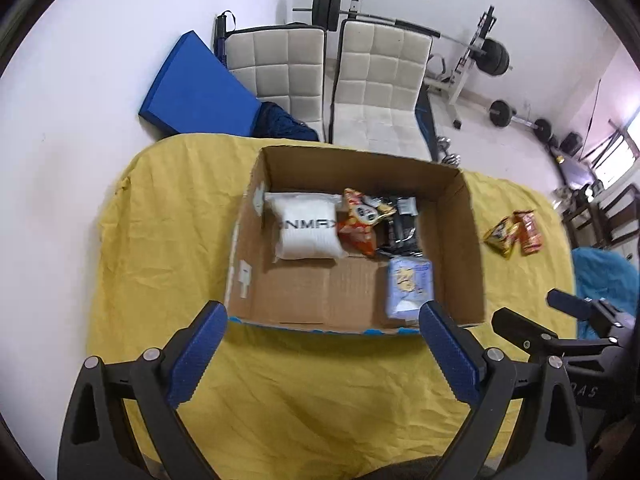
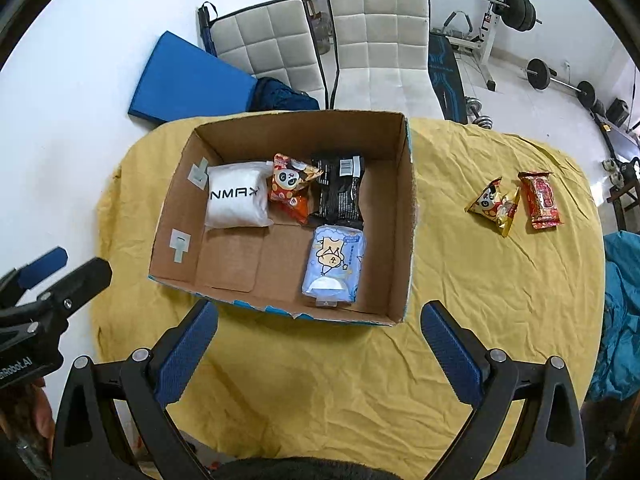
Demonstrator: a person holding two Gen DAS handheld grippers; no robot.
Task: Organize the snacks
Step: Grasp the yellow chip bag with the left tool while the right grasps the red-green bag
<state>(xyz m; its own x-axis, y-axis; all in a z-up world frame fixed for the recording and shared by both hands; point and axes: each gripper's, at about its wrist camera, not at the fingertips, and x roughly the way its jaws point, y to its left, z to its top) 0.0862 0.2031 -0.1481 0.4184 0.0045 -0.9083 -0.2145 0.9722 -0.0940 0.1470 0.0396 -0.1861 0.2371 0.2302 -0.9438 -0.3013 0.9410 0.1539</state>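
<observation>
We see both grippers wide open, nothing held: left gripper (image 1: 324,324) hovers over the near edge of the cardboard box (image 2: 406,216), right gripper (image 2: 320,322) hovers at the same near edge, further right. Box sits on the yellow cloth (image 2: 460,300) covering the table. Inside the box: white pouch (image 2: 236,198) marked "NMAX" at back left, panda snack bag (image 2: 292,186) touching it on the right, black packet (image 2: 338,188) beside that, pale blue pack (image 2: 334,264) nearer us along the right wall. Outside, on the cloth well right of the box: a yellow panda snack bag (image 2: 494,206) and a red snack bar (image 2: 540,200), just beside each other.
</observation>
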